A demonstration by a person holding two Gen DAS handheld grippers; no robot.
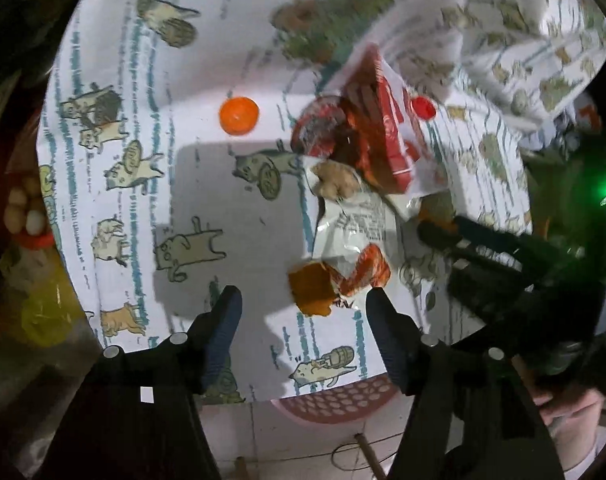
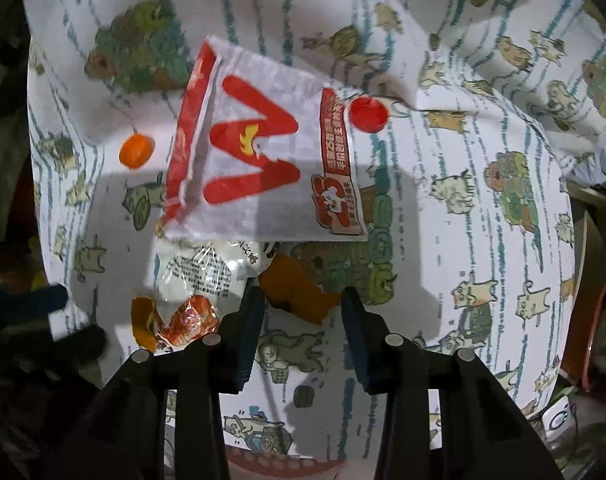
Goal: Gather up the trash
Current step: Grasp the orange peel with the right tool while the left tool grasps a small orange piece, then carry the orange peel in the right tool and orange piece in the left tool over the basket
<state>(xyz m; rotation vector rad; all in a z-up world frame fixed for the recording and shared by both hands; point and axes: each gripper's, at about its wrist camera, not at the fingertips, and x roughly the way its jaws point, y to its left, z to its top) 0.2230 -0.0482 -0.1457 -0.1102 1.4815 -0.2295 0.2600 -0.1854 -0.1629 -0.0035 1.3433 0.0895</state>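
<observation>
Picking-up step: left claw (image 1: pixel 301 300) half-wide over wrapper (image 1: pixel 343 236) on tabletop (image 1: pixel 207 184); right claw (image 2: pixel 299 300) narrower, straddling peel (image 2: pixel 295 288), gripping nothing. Next: lower, pinch.

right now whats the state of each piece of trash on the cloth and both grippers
paper bag: lying flat, red logo up, over other trash
clear wrapper: crumpled, partly under the paper bag
orange wrapper: crumpled, between the left gripper's fingers, not pinched
orange peel: loose, just ahead of the right gripper's fingers
orange cap: alone on the cloth
red cap: at the bag's corner
left gripper: open
right gripper: open
</observation>
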